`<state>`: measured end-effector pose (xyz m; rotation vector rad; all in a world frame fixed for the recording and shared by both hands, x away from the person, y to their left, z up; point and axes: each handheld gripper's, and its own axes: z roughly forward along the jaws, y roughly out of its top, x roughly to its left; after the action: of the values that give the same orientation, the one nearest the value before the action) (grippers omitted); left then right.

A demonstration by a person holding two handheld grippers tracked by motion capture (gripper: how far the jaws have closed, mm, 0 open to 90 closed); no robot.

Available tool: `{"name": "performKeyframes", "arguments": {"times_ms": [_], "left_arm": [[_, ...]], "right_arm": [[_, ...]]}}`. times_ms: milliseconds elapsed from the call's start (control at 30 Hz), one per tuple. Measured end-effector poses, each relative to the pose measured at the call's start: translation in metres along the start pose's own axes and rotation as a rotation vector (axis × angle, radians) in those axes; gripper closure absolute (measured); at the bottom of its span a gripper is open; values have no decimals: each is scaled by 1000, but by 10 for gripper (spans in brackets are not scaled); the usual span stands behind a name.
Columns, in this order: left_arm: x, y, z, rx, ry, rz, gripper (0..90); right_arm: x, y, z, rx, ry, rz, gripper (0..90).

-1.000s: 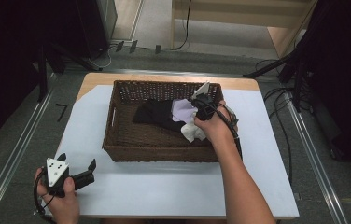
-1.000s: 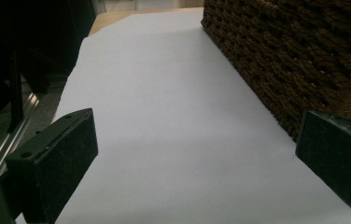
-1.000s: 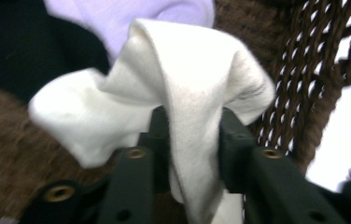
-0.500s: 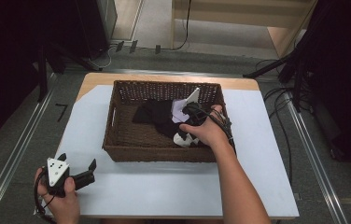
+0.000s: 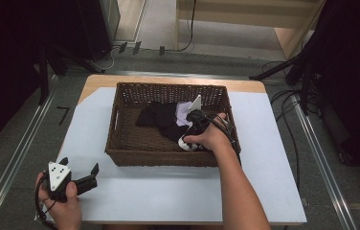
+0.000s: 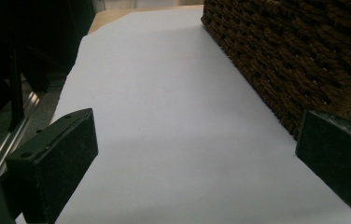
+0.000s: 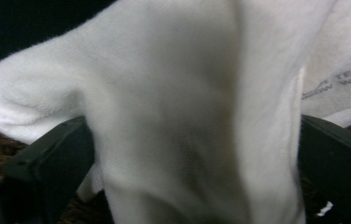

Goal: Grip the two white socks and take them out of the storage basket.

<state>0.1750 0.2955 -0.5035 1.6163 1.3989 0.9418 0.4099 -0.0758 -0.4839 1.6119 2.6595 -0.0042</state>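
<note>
Right gripper [image 5: 187,139] sits inside the wicker basket [image 5: 168,158], low against the near wall toward the right end, with the person's right hand [image 5: 211,136] wrapped over it. In the right gripper view its two black jaws stand wide apart with a white sock [image 7: 187,116] bunched between them; the knit fabric drapes over both jaw faces, and grey printed lettering runs along the sock's right edge. Whether the jaws press the fabric or merely flank it: cannot tell. In the high view the white sock [image 5: 186,143] appears as a small pale patch under the fingers, on the basket floor just beside the near wall.

Left gripper [image 5: 91,172] lies at the near left corner of the table, held in the left hand [image 5: 63,206], grey three-cornered plate [image 5: 57,173] on top. Jaws point right toward the basket and stand apart with nothing between them. In the left gripper view they frame bare white sheet [image 6: 164,116], with the basket's woven side [image 6: 304,56] running along the right.

Other basket contents, high view: a dark garment [image 5: 161,120] spread across the middle and a pale lilac cloth [image 5: 185,112] toward the back right, partly under the gripper's cable and plate. Both lie well apart from the left gripper.

White sheet [image 5: 168,191] covers most of the wooden table [image 5: 96,81]; wood shows along the far edge.
</note>
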Motion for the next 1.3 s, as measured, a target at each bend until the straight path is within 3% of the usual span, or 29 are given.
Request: {"name": "performKeyframes", "arguments": {"times_ms": [100, 167, 333, 567, 700, 1300], "left_arm": [[0, 0, 0, 0, 0, 1, 0], [0, 0, 0, 1, 0, 0, 0], [0, 0, 0, 10, 1, 1, 0], [-1, 0, 1, 7, 2, 5, 0], [-1, 0, 1, 9, 3, 7, 0], [0, 0, -1, -4, -7, 0, 0]], "right_arm": [[-3, -1, -6, -33, 6, 30, 211], [-5, -2, -14, -74, 5, 45, 554], [-5, -4, -17, -68, 0, 40, 719], [-14, -9, -28, -63, 49, 54, 753], [-21, -12, -41, -94, 80, 74, 752], [-30, -14, -82, -141, 93, 103, 753]]}}
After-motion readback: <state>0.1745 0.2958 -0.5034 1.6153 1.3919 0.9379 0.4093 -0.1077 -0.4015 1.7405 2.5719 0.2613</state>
